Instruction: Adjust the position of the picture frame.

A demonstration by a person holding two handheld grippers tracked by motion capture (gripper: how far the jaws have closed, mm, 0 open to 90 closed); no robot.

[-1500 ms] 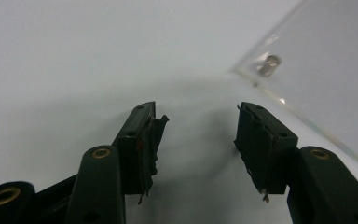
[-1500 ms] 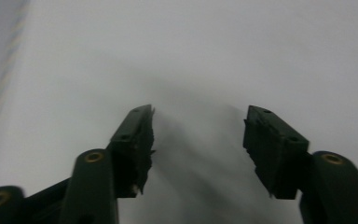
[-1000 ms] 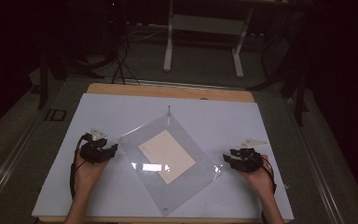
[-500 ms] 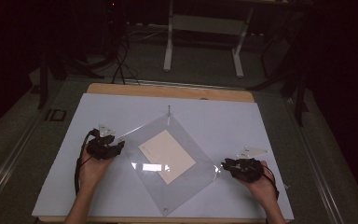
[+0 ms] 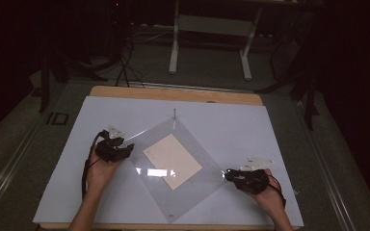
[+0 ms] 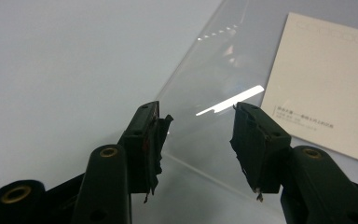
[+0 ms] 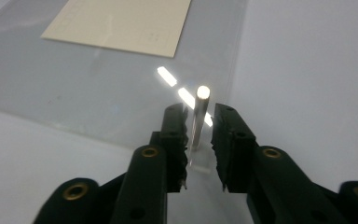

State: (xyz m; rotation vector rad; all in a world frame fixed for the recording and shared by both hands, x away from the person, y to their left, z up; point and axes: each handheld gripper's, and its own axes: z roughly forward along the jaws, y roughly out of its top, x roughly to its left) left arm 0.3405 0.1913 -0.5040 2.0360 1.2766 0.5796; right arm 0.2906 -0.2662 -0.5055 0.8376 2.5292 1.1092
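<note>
Clear acrylic sheet [image 5: 180,168] flat on the desk [image 5: 270,130], set diamond-wise, cream card [image 5: 172,160] at its middle. Left tongs [image 6: 198,135] released — jaws wide astride the sheet's left corner, not touching. Right tongs [image 7: 199,140] just been closing around the upright metal pin [image 7: 198,116] at the right corner — narrow gaps visible, not yet clamped.
</note>
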